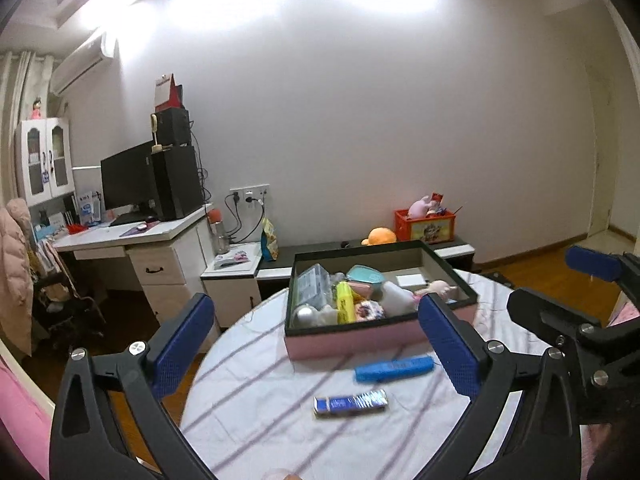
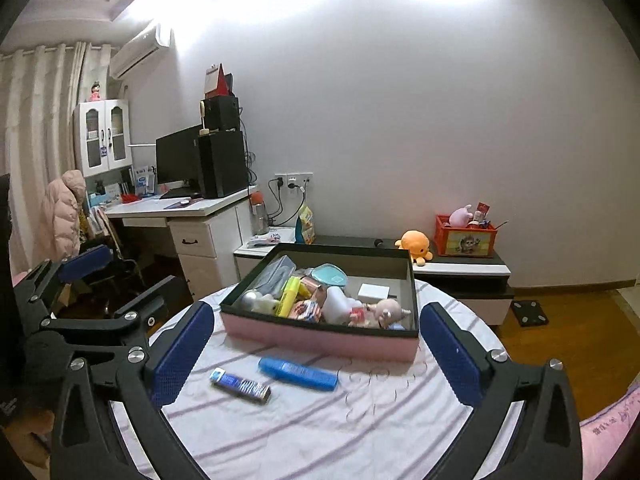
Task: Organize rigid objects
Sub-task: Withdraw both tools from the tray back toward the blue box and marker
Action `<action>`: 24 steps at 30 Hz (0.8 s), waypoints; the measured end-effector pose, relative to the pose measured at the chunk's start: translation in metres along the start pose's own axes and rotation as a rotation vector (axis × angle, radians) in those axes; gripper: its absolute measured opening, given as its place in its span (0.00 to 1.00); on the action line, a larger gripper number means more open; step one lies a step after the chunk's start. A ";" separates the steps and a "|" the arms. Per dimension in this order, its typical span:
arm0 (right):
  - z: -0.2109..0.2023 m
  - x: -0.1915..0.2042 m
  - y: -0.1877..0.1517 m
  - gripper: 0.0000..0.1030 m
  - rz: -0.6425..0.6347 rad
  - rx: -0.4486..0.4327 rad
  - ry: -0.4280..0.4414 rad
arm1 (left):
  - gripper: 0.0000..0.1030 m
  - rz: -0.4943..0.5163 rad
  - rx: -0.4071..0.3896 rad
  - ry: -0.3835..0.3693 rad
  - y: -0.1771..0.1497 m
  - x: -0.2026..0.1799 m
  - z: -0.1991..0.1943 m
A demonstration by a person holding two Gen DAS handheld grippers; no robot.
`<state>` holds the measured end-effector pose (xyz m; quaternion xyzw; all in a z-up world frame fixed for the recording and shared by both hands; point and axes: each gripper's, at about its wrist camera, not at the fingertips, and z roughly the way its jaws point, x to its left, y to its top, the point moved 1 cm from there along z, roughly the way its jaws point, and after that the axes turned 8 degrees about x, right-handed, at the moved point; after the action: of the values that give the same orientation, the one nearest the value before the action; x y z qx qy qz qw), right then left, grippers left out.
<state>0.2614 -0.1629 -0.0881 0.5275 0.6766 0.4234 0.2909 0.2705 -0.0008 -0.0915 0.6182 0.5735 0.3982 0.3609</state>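
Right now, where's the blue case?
In the right wrist view the blue case lies on the striped tablecloth, apart from the pink box behind it, with the small blue-and-silver packet to its left.

wrist views, side by side, sharing pink box [image 1: 352, 342]

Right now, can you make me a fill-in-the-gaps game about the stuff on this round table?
1. The pink box is full of small things and has no ____ on it.
2. Outside the box, ____ things lie on the tablecloth.
3. The blue case lies ____ the box and the striped packet.
4. Both the left gripper and the right gripper are ____.

Missing words: lid; two; between; open
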 end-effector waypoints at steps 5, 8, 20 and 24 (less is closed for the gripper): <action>-0.022 0.009 -0.023 1.00 -0.009 0.003 -0.005 | 1.00 -0.007 0.027 -0.041 -0.025 0.002 -0.020; -0.025 0.012 -0.032 1.00 -0.011 0.017 0.001 | 1.00 -0.007 0.046 -0.046 -0.034 0.003 -0.022; -0.003 0.011 -0.044 1.00 0.003 0.075 0.015 | 1.00 0.032 0.170 -0.072 -0.063 0.000 0.010; 0.014 -0.003 -0.052 1.00 0.031 0.124 0.012 | 1.00 0.036 0.246 -0.093 -0.073 -0.007 0.036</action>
<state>0.2500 -0.1665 -0.1403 0.5525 0.6950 0.3882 0.2471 0.2722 -0.0011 -0.1732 0.6858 0.5894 0.3024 0.3015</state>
